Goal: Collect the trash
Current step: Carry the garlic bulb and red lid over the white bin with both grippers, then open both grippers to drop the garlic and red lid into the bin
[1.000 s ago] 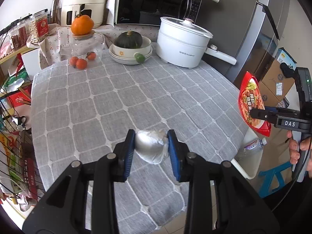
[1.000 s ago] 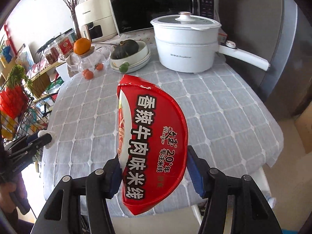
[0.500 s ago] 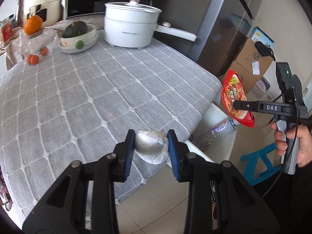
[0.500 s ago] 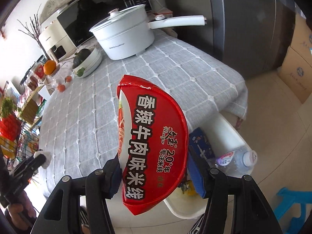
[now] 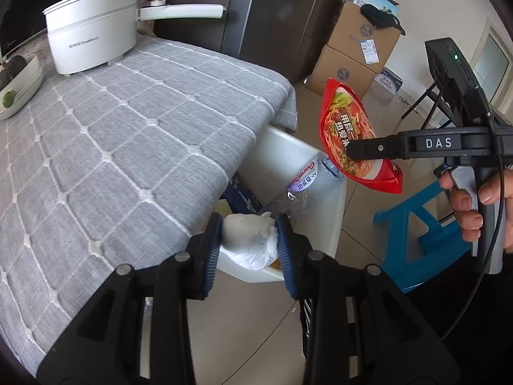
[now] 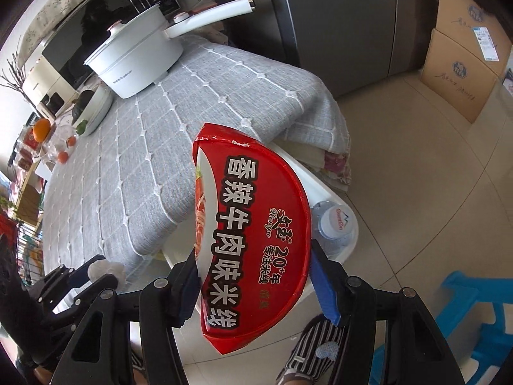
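Note:
My left gripper (image 5: 249, 243) is shut on a crumpled white tissue wad (image 5: 251, 240), held just off the table edge above the near rim of a white trash bin (image 5: 320, 224). My right gripper (image 6: 256, 276) is shut on a red instant-noodle lid (image 6: 253, 234); in the left wrist view the lid (image 5: 352, 141) hangs above the bin's far side. A clear plastic bottle (image 5: 307, 183) lies in the bin, its cap (image 6: 333, 221) showing in the right wrist view. The left gripper with the tissue also shows in the right wrist view (image 6: 102, 269).
The bin stands on the tile floor against the grey-clothed table (image 5: 112, 147). A white pot (image 5: 93, 29), a bowl stack (image 5: 19, 86), a refrigerator (image 5: 282, 16), cardboard boxes (image 5: 356, 48) and a blue stool (image 5: 420, 227) surround it.
Both grippers swung right, off the table toward the bin. The tissue now hangs over the bin's rim and the lid above the bin. Both grips are unchanged.

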`<move>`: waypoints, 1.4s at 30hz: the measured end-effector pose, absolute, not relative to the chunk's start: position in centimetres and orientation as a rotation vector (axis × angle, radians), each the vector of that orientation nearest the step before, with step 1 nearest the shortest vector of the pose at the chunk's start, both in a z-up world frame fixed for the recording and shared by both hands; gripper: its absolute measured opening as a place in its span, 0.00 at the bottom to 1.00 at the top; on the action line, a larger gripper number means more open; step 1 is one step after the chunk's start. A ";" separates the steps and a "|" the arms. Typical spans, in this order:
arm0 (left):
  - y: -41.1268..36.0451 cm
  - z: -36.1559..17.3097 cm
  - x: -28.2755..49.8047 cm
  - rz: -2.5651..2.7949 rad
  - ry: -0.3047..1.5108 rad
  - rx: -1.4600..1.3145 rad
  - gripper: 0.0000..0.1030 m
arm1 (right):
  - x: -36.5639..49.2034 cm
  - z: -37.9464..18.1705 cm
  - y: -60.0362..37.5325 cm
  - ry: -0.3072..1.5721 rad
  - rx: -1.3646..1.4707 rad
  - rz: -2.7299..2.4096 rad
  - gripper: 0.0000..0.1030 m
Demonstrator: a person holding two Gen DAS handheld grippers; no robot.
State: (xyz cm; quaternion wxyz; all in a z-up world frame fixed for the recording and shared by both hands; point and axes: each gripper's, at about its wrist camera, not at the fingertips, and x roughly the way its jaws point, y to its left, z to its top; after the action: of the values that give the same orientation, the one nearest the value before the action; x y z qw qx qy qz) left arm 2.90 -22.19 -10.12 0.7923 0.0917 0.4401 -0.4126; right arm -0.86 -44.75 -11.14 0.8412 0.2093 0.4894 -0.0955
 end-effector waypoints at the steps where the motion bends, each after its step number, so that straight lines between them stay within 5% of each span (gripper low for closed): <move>1: -22.8 -10.4 2.9 -0.896 0.947 0.201 0.35 | -1.0 -11.3 -45.1 1.036 0.445 -0.206 0.61; 12: -25.6 -12.3 3.4 -0.908 0.937 0.243 0.40 | -2.4 -11.8 -46.8 1.046 0.453 -0.234 0.62; 19: -24.7 -11.1 3.3 -0.885 0.901 0.243 0.74 | -2.7 -11.9 -47.1 1.051 0.459 -0.249 0.62; 28: -20.1 -9.4 3.4 -0.751 0.894 0.216 0.91 | -1.2 -12.3 -44.9 1.085 0.418 -0.233 0.68; 35: -16.9 -8.1 2.7 -0.643 0.871 0.208 0.99 | 0.0 -11.7 -43.1 1.056 0.371 -0.262 0.81; 42: -14.5 -7.1 1.4 -0.547 0.872 0.202 0.99 | -1.3 -10.0 -40.9 1.013 0.344 -0.240 0.82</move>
State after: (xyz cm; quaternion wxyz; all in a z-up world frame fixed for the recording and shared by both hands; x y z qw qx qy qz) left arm 1.43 -14.48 -7.06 0.8657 0.0966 0.4161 -0.2609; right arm -1.27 -40.85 -10.05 0.8536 0.1633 0.4813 -0.1140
